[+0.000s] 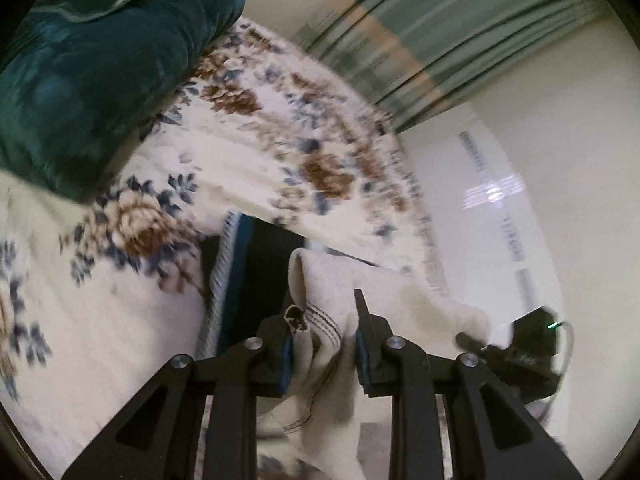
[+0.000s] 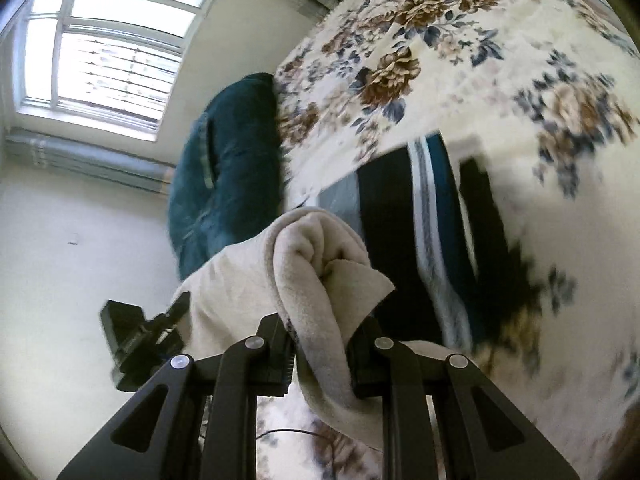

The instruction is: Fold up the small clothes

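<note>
A small cream fleece garment with thin dark stripes near one edge hangs between my two grippers, lifted off the bed. My left gripper is shut on its striped edge. My right gripper is shut on a bunched cream fold of the same garment. Each gripper shows in the other's view: the right one at the lower right, the left one at the lower left. A dark folded garment with white and teal stripes lies on the bed below; it also shows in the left wrist view.
The bed is covered by a cream floral blanket. A dark teal velvet pillow lies at one end, also seen in the right wrist view. Grey-green curtains, a window and pale walls surround the bed.
</note>
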